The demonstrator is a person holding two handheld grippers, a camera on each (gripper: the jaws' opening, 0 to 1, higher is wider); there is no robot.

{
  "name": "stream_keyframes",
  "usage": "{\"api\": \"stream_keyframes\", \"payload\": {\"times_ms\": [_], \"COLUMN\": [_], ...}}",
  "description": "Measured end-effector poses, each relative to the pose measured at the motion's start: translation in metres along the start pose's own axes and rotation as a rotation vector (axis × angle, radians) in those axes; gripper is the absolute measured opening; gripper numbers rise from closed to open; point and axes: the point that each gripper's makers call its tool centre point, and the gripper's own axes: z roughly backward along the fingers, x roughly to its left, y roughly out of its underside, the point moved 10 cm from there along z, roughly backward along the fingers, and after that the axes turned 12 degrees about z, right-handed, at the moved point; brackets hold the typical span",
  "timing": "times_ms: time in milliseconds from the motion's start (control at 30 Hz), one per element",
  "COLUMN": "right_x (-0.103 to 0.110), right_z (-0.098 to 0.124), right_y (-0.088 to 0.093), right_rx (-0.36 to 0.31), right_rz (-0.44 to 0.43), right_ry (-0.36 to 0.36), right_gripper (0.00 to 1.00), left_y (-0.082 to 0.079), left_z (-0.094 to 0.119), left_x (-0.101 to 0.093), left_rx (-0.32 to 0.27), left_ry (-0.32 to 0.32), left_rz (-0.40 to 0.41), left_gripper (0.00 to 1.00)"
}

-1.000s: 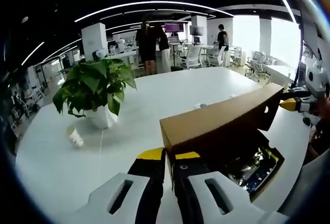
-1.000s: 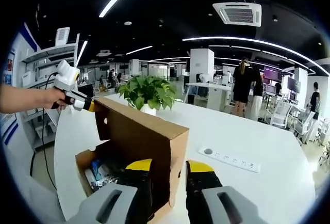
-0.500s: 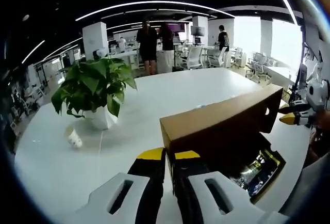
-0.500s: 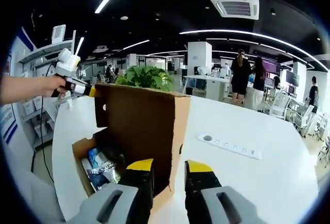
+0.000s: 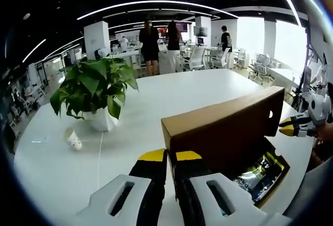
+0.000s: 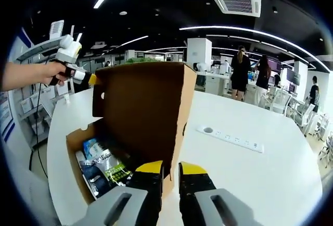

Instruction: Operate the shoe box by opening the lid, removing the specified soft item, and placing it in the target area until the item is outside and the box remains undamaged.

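A brown cardboard shoe box (image 6: 78, 158) stands open on the white table, its lid (image 6: 143, 106) swung up nearly upright. Inside lie glossy soft packets (image 6: 104, 166), blue, green and black, which I also see as packets (image 5: 260, 168) under the lid (image 5: 223, 127). My left gripper (image 5: 171, 156) is shut on the lid's near corner; a hand holds this left gripper (image 6: 78, 72) at the lid's far top corner. My right gripper (image 6: 171, 167) has its jaws narrowed on the lid's lower side edge. The right gripper (image 5: 286, 125) sits at the lid's far end.
A potted green plant (image 5: 96, 90) and a small tipped paper cup (image 5: 73, 140) stand on the white table (image 5: 156, 96) beyond the box. A white power strip (image 6: 231, 138) lies right of the box. People stand at desks far behind.
The lid has swung further up, towards upright, and more of the packets shows. My right gripper has slid down the lid's edge and its jaws have narrowed. The left gripper keeps its grip.
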Motion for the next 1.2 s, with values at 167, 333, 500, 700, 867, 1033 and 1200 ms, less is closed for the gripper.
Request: {"api": "stream_keyframes", "payload": {"times_ms": [167,333,500,700,867,1033,1200], "right_x": [0.003,0.003,0.000,-0.001,-0.002,-0.002,-0.004], "right_z": [-0.007,-0.011,-0.011,-0.011,-0.011,-0.012,-0.013], "right_y": [0.002,0.005,0.006,0.005,0.006,0.004,0.003], "right_rx": [0.016,0.034,0.035,0.034,0.035,0.034,0.032], "right_rz": [0.009,0.028,0.020,0.034,0.017,0.012,0.012], "right_ry": [-0.006,-0.010,-0.006,-0.006,-0.010,-0.009,-0.009], "right_gripper": [0.03,0.00,0.00,0.00,0.00,0.00,0.00], "left_y": [0.000,-0.001,-0.001,0.007,0.018,0.031,0.040], "left_z": [-0.002,-0.004,-0.004,-0.008,-0.008,-0.010,-0.012], "left_x": [0.001,0.002,0.001,-0.001,0.002,0.007,0.008], "left_rx": [-0.001,-0.002,0.000,0.036,0.063,0.088,0.105], "left_ry": [0.006,0.009,0.013,0.008,0.011,0.012,0.014], "left_rz": [0.000,-0.002,-0.014,-0.063,-0.053,-0.041,-0.029], "left_gripper": [0.02,0.02,0.03,0.04,0.04,0.05,0.05]}}
